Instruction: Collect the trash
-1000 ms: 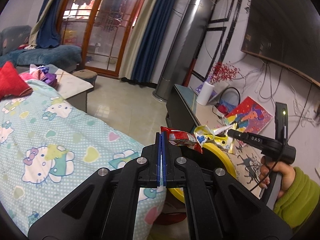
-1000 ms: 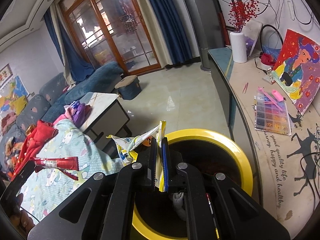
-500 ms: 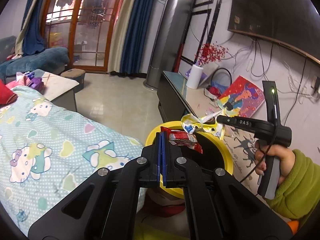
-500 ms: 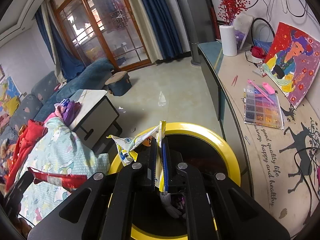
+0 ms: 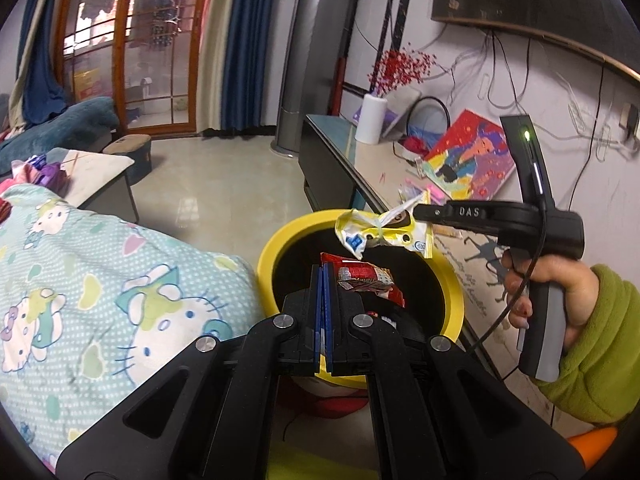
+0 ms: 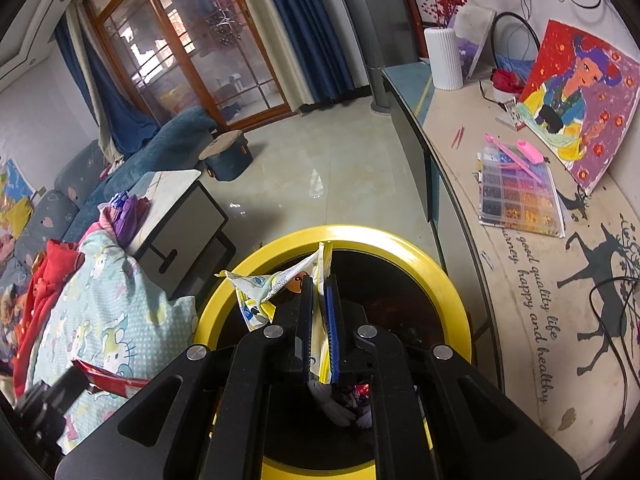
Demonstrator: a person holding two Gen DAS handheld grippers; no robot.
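Both tools hang over the yellow bin (image 6: pixel 448 280) so drops land inside. Left tool (image 5: pixel 324 280) clenched on red wrapper (image 5: pixel 366 282); right tool (image 6: pixel 320 300), jaws slightly parted, grasps yellow-white wrapper (image 6: pixel 260 288) above the opening.

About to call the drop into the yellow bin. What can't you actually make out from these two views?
- Bin contents: in the right wrist view the right gripper covers most of the yellow bin; only scraps show.
- Print on the red wrapper and the yellow wrapper: too small to read.
- Left gripper: in the right wrist view only its tip shows at the frame edge.
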